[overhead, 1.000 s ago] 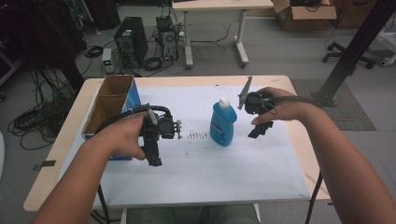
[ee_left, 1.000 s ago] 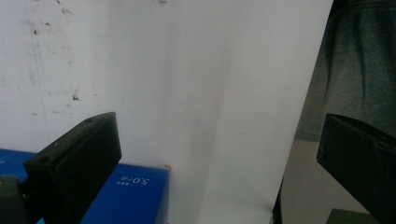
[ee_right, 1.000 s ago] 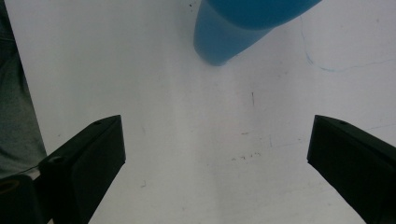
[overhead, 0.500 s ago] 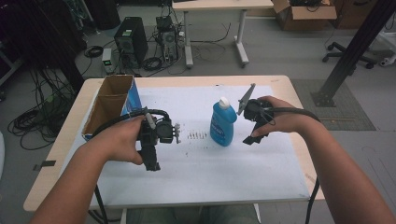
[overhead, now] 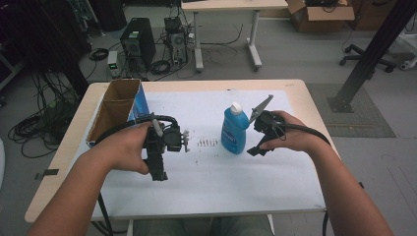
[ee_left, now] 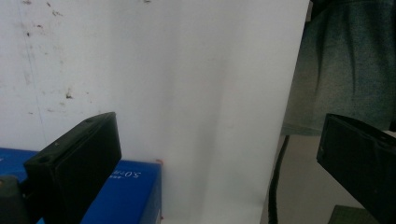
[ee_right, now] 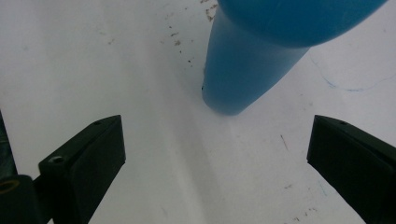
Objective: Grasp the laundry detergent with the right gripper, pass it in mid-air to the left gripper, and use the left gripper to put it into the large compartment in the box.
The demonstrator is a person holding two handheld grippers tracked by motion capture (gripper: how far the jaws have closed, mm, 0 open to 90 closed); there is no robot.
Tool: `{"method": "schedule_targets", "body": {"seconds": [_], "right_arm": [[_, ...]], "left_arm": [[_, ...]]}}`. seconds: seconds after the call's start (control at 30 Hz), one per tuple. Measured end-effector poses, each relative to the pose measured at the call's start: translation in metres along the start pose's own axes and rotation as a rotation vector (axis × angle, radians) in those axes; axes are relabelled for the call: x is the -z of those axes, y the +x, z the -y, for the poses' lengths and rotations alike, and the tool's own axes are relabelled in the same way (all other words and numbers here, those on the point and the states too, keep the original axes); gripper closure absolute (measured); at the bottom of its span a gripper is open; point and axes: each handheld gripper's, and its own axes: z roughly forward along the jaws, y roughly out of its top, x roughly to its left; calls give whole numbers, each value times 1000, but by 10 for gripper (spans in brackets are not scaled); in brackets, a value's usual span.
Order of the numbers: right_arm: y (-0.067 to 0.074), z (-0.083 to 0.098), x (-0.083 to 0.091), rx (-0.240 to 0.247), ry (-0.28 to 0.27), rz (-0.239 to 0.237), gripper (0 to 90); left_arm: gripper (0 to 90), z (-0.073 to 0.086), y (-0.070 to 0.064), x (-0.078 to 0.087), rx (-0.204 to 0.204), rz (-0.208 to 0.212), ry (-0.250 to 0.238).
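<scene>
A blue bottle with a white cap stands upright near the middle of the white sheet. My right gripper hangs just to its right, jaws wide open. In the right gripper view the bottle's body rises ahead between the open jaws of that gripper, apart from both. My left gripper is held left of the bottle, jaws pointing back toward the person. In the left gripper view this gripper is open over bare sheet, with nothing between the jaws.
An open cardboard box with a blue side stands at the table's left. A blue box corner lies low in the left gripper view. Small dark specks mark the sheet. The person's trousers show past the table's near edge.
My right gripper has come down and toward the person, now lower beside the bottle. The left gripper has drifted slightly nearer. The bottle has not moved.
</scene>
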Motion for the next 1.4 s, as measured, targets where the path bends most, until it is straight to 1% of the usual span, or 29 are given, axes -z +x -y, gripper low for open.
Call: {"method": "schedule_targets", "body": {"seconds": [0.1, 0.2, 0.23, 0.27, 0.37, 0.53, 0.67, 0.77, 1.0, 1.07, 1.17, 1.23, 1.4], "right_arm": [[1, 3, -3, -17, -27, 5, 43], [1, 7, -7, -44, -60, 24, 41], [1, 7, -7, -44, -60, 24, 41], [0, 9, -9, -63, -84, 33, 39], [1, 11, -12, -82, -107, 33, 41], [2, 13, -19, -123, -165, 54, 40], [2, 15, -24, -151, -199, 68, 38], [3, 16, -27, -161, -222, 74, 38], [4, 18, -33, -191, -298, 99, 34], [5, 18, -35, -201, -312, 102, 34], [6, 18, -39, -202, -319, 120, 34], [7, 18, -41, -214, -332, 132, 33], [7, 19, -46, -236, -380, 149, 30]], "left_arm": [[2, 1, 0, 0, 1, 1, -1], [2, 2, 0, -1, 1, 2, -3], [2, 2, 0, -1, 1, 2, -3], [2, 2, 0, -2, 1, 4, 1], [2, 2, 0, -3, -2, 6, 5], [2, 2, 0, -3, -3, 5, 4], [2, 2, 0, -3, -4, 6, 7], [2, 3, 0, -3, -1, 9, 10], [2, 2, 1, -4, -9, 7, 8], [2, 2, 1, -4, -4, 8, 8], [2, 2, 0, -4, -8, 7, 10], [2, 2, 0, -4, -8, 6, 9], [2, 3, 1, -4, -5, 7, 11]]}}
